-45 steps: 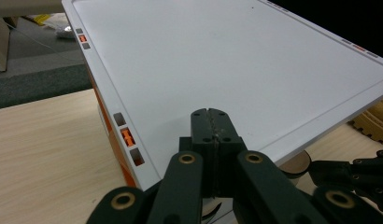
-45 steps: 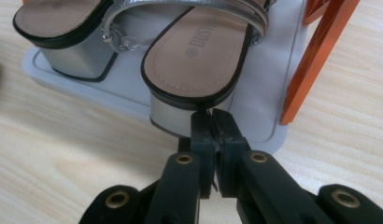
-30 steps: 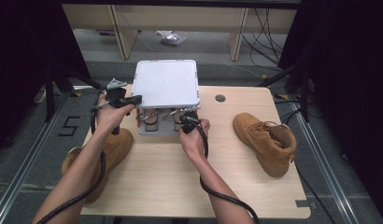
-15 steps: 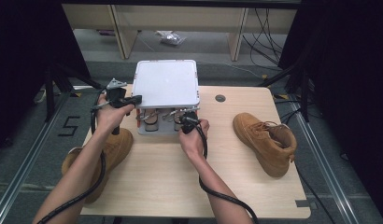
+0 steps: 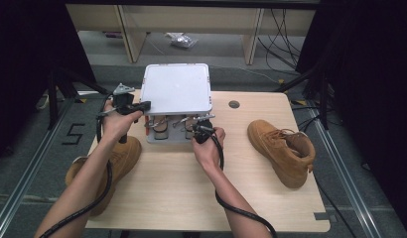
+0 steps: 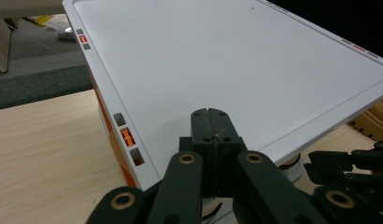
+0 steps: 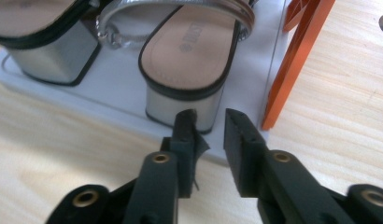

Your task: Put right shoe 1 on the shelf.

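In the high view, a white shoe box lid (image 5: 176,89) is seen raised over its tray (image 5: 168,138) at the far edge of the table (image 5: 191,198), with the left gripper (image 5: 143,105) set at the lid's near left corner and the right gripper (image 5: 205,119) reaching under it toward a pair of heeled sandals (image 5: 162,128). A tan boot (image 5: 283,148) lies well apart on the right, another tan boot (image 5: 114,158) beneath the left forearm.

In the left gripper view, the jaws are pressed together on the lid's (image 6: 236,70) near edge, so the lid is held up by that pinch alone; a slip there would probably drop it onto the right hand.

In the right gripper view, the jaws are parted a little (they have just been opening) and nothing is held between them. The silver block heel of the nearer sandal (image 7: 189,51) sits just beyond the tips, one tip looking close to or touching it. An advance at this narrow spread could be expected to push the heel deeper into the tray (image 7: 115,93) rather than straddle it, and the orange strut (image 7: 297,65) beside it could be struck
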